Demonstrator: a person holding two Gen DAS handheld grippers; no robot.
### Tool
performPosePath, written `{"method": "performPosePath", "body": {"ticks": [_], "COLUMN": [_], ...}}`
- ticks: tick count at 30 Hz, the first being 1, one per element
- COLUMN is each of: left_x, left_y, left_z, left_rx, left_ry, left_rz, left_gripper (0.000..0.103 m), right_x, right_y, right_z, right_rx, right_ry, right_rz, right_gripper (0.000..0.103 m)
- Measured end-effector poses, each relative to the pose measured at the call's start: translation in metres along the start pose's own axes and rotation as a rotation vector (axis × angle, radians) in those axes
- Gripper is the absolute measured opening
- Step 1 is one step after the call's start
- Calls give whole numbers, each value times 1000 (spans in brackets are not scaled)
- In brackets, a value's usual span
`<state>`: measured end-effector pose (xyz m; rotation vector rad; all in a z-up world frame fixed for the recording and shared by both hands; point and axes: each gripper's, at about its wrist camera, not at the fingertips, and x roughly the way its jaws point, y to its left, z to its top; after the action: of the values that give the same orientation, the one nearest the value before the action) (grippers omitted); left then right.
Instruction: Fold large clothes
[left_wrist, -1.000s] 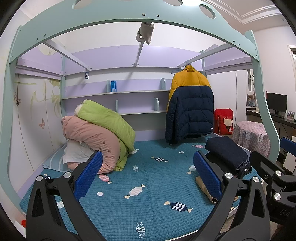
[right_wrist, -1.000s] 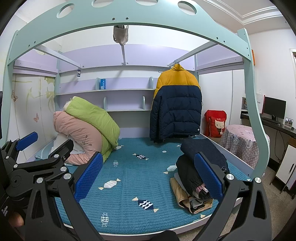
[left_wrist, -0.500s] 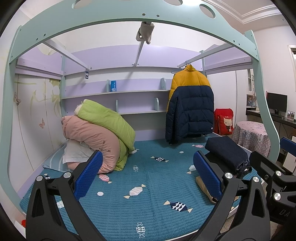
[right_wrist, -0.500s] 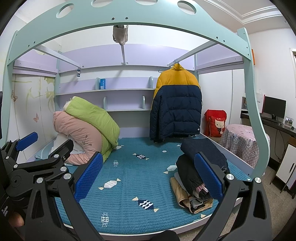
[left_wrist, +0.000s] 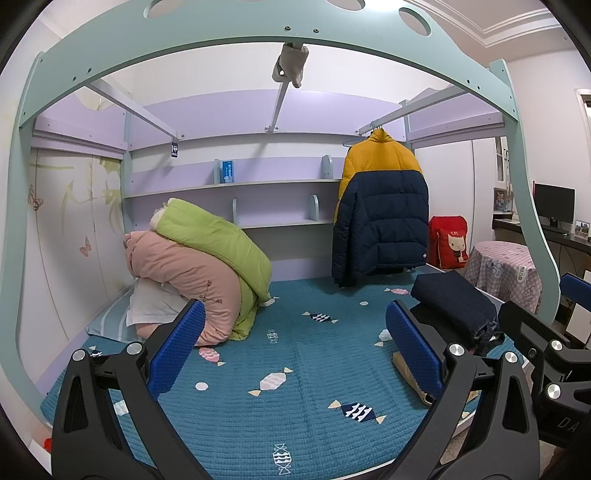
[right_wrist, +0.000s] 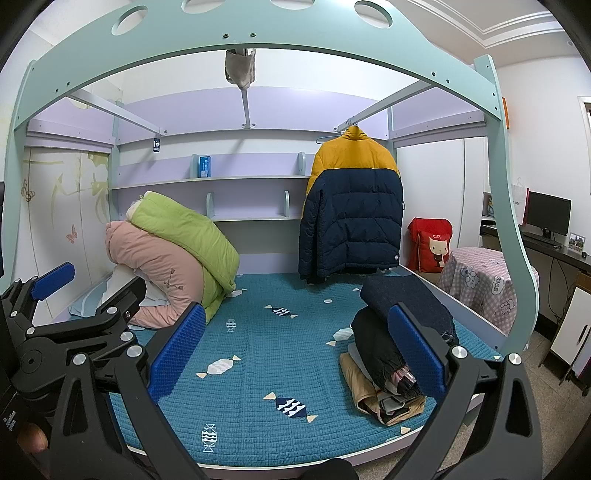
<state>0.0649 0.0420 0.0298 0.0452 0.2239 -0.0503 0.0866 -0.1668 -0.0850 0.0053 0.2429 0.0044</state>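
Observation:
A yellow and navy puffer jacket (left_wrist: 380, 218) hangs on a hanger from the bed's rail, at the back right; it also shows in the right wrist view (right_wrist: 351, 214). A pile of folded clothes (right_wrist: 391, 347), dark ones on top and a tan one below, lies on the teal bedspread (right_wrist: 266, 347) at the front right; it also shows in the left wrist view (left_wrist: 454, 306). My left gripper (left_wrist: 295, 347) is open and empty, held before the bed. My right gripper (right_wrist: 295, 347) is open and empty beside it.
A pink duvet (left_wrist: 184, 280) and a green duvet (left_wrist: 214, 236) are stacked at the bed's left end. The mint bed frame (left_wrist: 258, 40) arches overhead. A red cushion (right_wrist: 432, 243), a table with a checked cloth (right_wrist: 476, 280) and a desk with a monitor (right_wrist: 546, 218) stand right.

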Motion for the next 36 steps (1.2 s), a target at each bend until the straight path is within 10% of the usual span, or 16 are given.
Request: {"method": "performPosePath", "body": {"ticks": [36], "left_x": [-1], "left_y": [6], "left_z": [-2], "left_rx": [1], "left_ry": [1], "left_rz": [-5], "left_gripper": [98], "right_x": [-1], "right_y": [-2], "right_z": [0], "right_rx": [-1], "right_ry": [3], "right_rz": [-2], "right_gripper": [96]}}
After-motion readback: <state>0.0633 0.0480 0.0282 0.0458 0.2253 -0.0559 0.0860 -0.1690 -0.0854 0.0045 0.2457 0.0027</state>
